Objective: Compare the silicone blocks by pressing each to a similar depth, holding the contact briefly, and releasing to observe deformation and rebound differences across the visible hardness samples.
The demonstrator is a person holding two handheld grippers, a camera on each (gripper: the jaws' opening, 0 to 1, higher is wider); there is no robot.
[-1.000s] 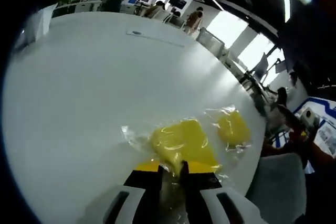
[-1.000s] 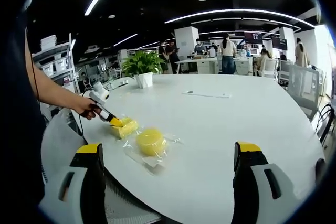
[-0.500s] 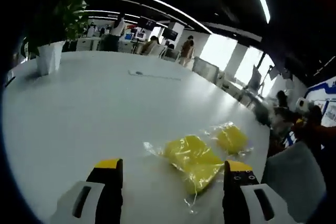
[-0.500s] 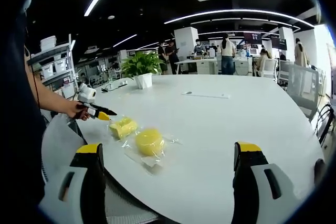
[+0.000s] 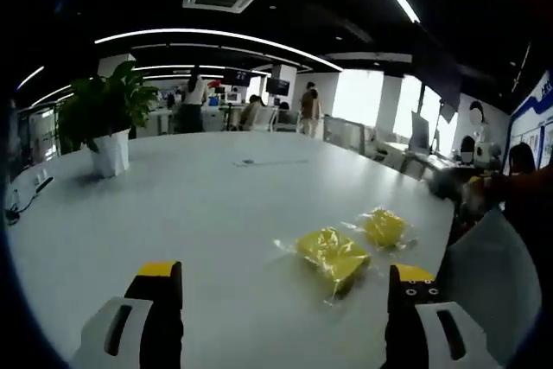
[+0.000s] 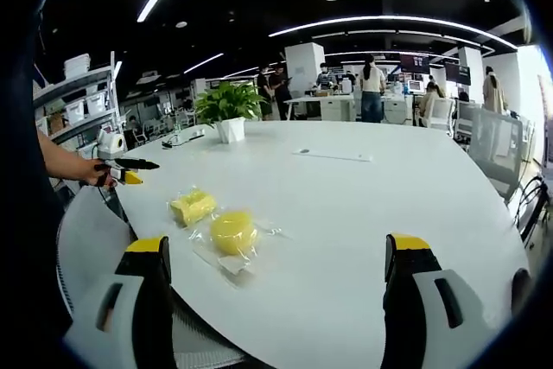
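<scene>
Two yellow silicone blocks, each in a clear plastic bag, lie on the white table (image 5: pixel 173 213). In the left gripper view the rectangular block (image 5: pixel 333 252) is ahead and to the right, with the round block (image 5: pixel 384 226) just beyond it. My left gripper (image 5: pixel 281 300) is open and stands back from both, touching nothing. In the right gripper view the rectangular block (image 6: pixel 192 206) and the round block (image 6: pixel 232 231) lie at the near left of the table (image 6: pixel 346 213). My right gripper (image 6: pixel 276 283) is open and holds nothing. The left gripper (image 6: pixel 141 170) hovers left of the blocks, held by a hand.
A potted plant (image 5: pixel 104 118) stands at the table's far side, also the plant (image 6: pixel 226 110) in the right gripper view. A thin flat strip (image 6: pixel 333 155) lies mid-table. A grey chair back (image 6: pixel 86 239) is at the near edge. People and desks fill the background.
My left gripper was shut at the rectangular block's bag; it has opened and drawn back from the blocks. The right gripper stays open and has barely moved.
</scene>
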